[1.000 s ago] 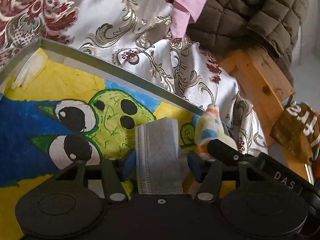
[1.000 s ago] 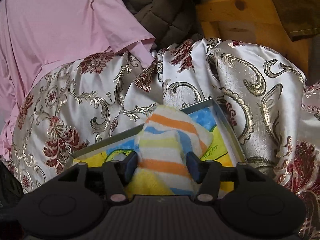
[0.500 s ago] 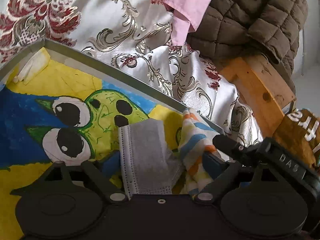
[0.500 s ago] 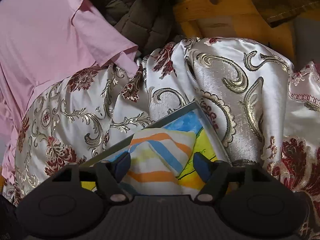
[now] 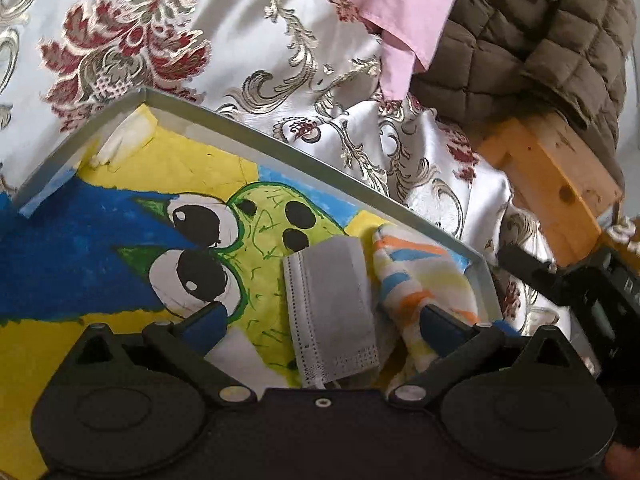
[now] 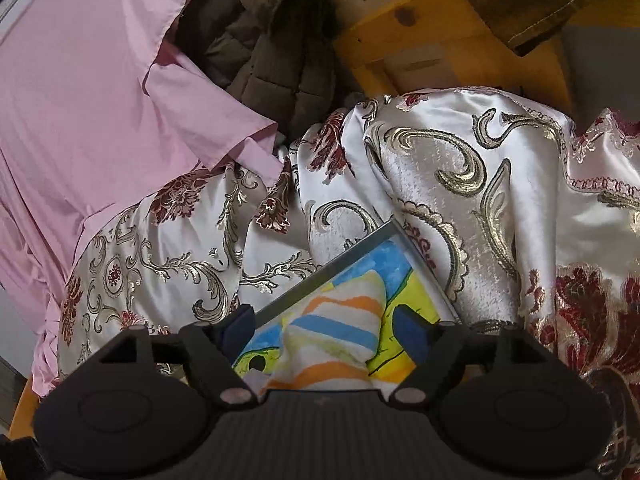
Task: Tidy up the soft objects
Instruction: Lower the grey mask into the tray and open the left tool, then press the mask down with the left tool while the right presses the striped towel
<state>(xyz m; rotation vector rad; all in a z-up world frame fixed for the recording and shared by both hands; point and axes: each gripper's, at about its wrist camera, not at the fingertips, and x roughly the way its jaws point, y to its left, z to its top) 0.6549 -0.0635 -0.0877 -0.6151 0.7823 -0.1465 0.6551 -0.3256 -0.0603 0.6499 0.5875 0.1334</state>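
Both hand-held grippers, left [image 5: 322, 322] & right [image 6: 322, 322], gape wide, gripping nothing. Grey pleated face mask [image 5: 330, 312] & striped pastel cloth [image 6: 340, 340] lie in painted shallow tray [image 5: 256, 136]. Pink shirt [image 6: 80, 120], brown quilted jacket [image 5: 528, 40] prob left.

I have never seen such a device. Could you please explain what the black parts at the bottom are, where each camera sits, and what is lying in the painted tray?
The black parts are two handheld grippers, one per hand, each carrying its own camera that looks forward along its fingers. One picture comes from the left gripper, the other from the right gripper. Both are open and hold nothing. A shallow tray with a painted cartoon bottom rests on a floral cloth. In the tray, a grey face mask lies beside a striped towel.
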